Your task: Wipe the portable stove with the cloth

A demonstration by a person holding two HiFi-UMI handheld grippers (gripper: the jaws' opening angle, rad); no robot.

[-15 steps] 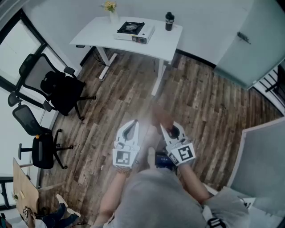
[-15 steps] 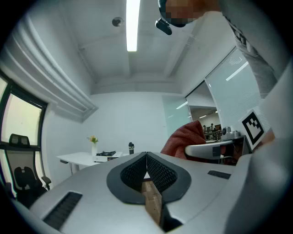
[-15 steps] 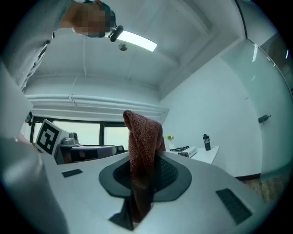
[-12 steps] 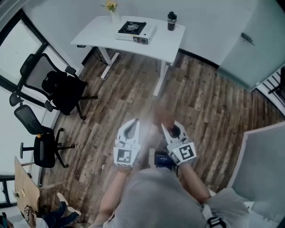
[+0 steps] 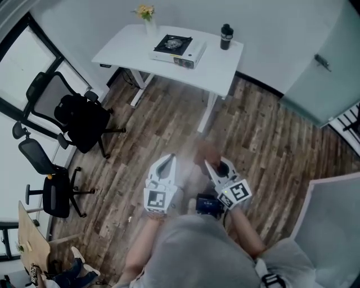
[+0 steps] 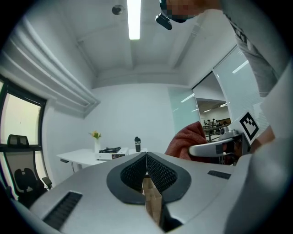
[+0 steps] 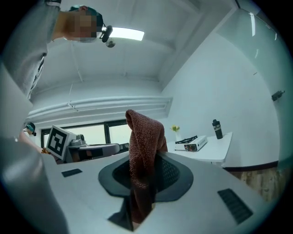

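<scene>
Portable stove (image 5: 179, 48) sits upper centre on the white worktop (image 5: 124, 49), between vase (image 5: 147, 17) and black bottle (image 5: 226, 36). Lower centre, right gripper (image 5: 209, 164) jaws grasp the cloth (image 7: 143, 151); left gripper (image 5: 169, 160) jaws clenched, empty. Office chairs (image 5: 73, 118) stand left.

The cloth (image 7: 143, 151) is rust-red (a nubbly weave). The portable stove (image 5: 179, 49) is white with a black top, its worktop (image 5: 129, 48) white, the floor (image 5: 169, 124) streaky brown.
</scene>
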